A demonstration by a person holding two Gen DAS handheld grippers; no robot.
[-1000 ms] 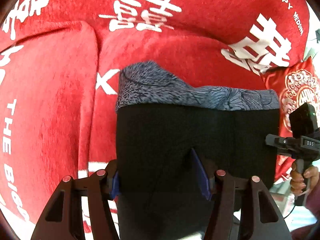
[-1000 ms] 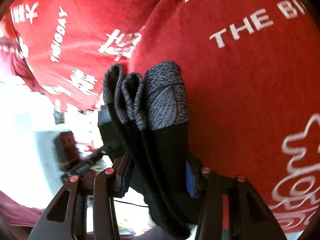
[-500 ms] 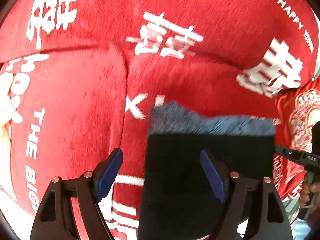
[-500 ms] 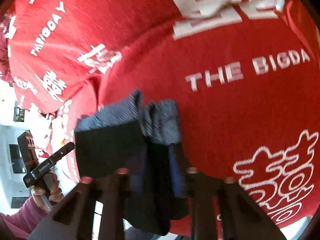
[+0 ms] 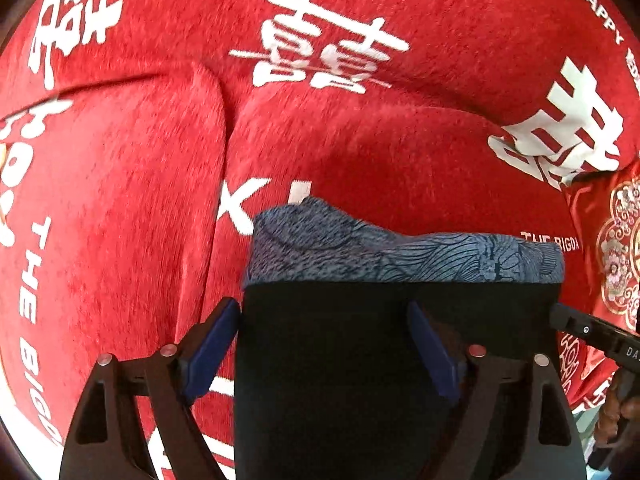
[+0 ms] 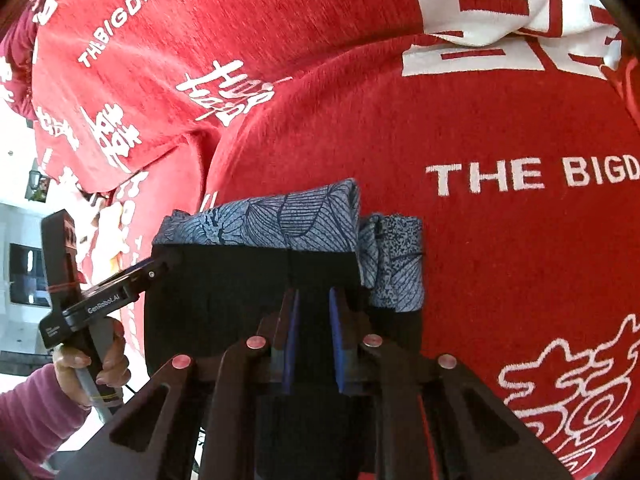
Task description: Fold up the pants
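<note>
The folded pants, black with a blue-grey leaf-print band along the far edge, lie on a red sofa cover printed with white characters. The left gripper stands wide apart, its blue pads straddling the left part of the bundle without pressing it. The right gripper is narrowed on a fold of the black cloth, pads nearly together. The left gripper appears at the bundle's far edge in the right wrist view.
</note>
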